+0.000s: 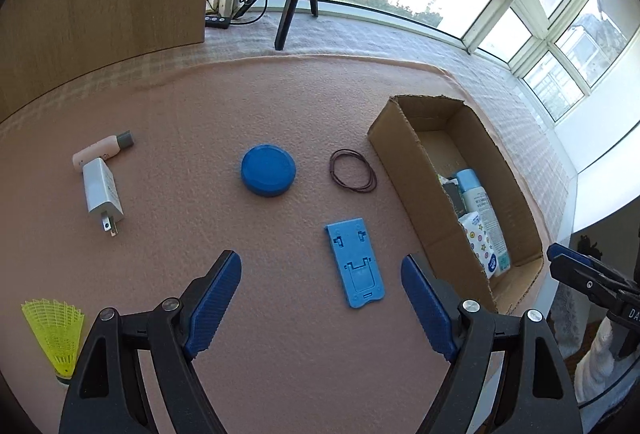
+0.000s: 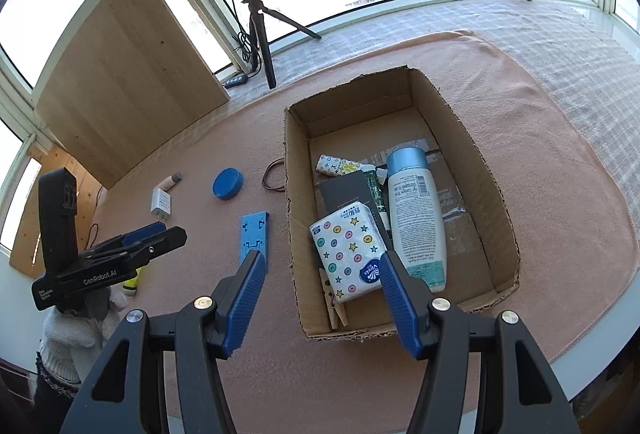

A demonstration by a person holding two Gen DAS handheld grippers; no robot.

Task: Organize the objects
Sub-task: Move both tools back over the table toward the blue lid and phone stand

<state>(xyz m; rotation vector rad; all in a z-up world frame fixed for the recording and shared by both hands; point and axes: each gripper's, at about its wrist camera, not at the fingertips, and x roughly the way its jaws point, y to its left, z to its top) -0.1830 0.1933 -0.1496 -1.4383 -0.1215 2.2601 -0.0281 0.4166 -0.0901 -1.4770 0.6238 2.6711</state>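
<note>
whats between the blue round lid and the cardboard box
A loop of brown rubber bands lies on the mat between the blue round lid and the cardboard box, touching neither; the left wrist view shows it best.

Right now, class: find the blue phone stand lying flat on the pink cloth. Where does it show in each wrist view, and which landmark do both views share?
Left wrist view: the blue phone stand lies low, centre-right, left of the box.
Right wrist view: the stand lies centre-left, its near end hidden behind a finger.
Shared landmark: the cardboard box, just right of the stand in both.
</note>
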